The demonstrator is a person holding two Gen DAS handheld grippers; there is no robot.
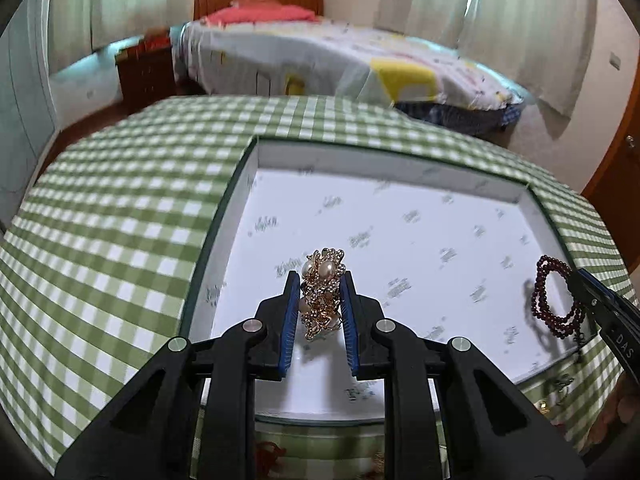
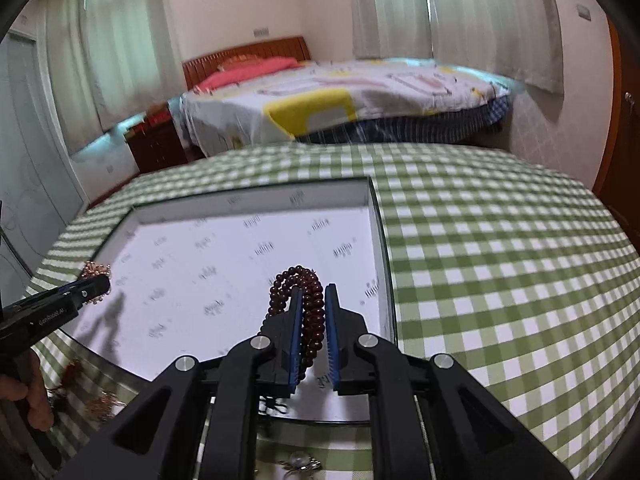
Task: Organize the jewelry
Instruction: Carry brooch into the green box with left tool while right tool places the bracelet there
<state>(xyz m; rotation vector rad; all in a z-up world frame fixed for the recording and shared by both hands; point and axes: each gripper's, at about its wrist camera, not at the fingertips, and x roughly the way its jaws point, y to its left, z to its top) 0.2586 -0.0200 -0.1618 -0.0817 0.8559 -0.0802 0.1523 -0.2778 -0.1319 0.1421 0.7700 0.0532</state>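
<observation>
The left tongs (image 1: 320, 280) are clamped on a gold bracelet (image 1: 323, 268) set with pearls, held above the white box (image 1: 420, 216) on the checked desk (image 1: 120, 216). The right tongs (image 2: 313, 296) grip a dark red bead string (image 2: 298, 280) — also over the box, nearer its right wall.

Behind the green-and-white checked tablecloth (image 1: 120, 208) stands a wooden-headboard bed (image 1: 256, 0) with a patterned pale sheet (image 2: 360, 96), a pink pillow (image 1: 256, 14), a dark, probably wooden bedside cabinet (image 1: 146, 74), and pale drawn curtains (image 2: 480, 8).
</observation>
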